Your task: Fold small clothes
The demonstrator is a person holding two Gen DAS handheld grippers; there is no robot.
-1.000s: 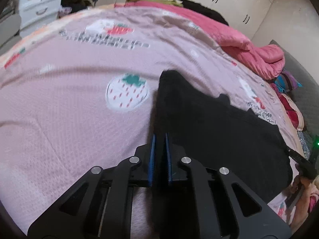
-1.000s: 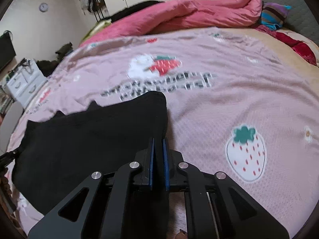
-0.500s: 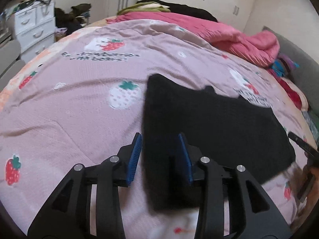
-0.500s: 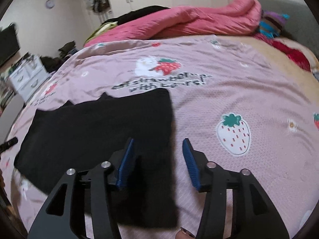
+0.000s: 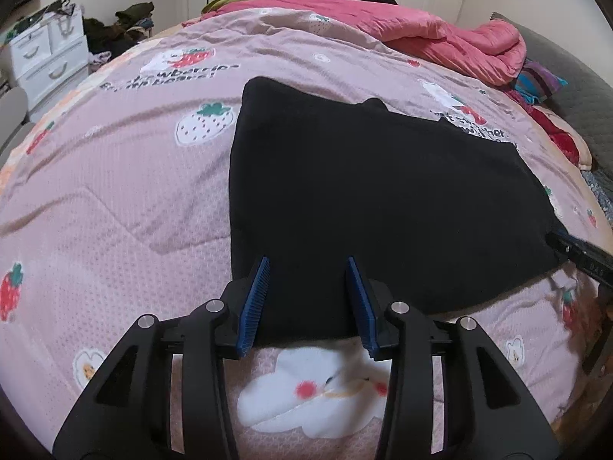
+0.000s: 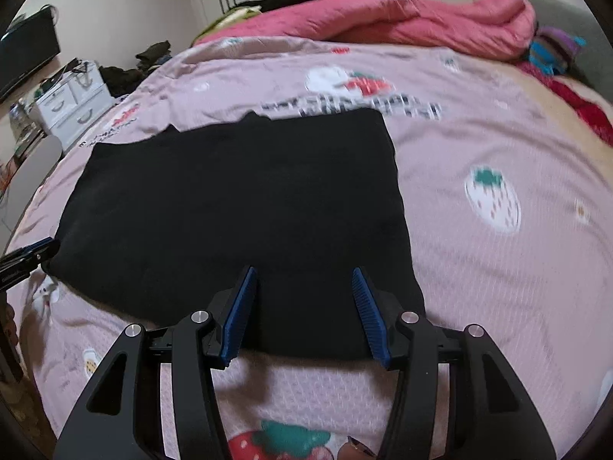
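A black garment lies flat, folded into a rough rectangle, on the pink strawberry-print bedspread. It also shows in the right wrist view. My left gripper is open and empty, hovering at the garment's near left corner. My right gripper is open and empty at the garment's near right corner. The tip of the right gripper shows at the right edge of the left wrist view, and the left gripper's tip at the left edge of the right wrist view.
A rumpled pink duvet lies at the far side of the bed, with colourful clothes beside it. A white drawer unit and a dark clothes pile stand left of the bed. White wardrobes line the back wall.
Both grippers were shut on the garment's edge one second ago. They have opened, let the garment drop flat, and pulled back towards me.
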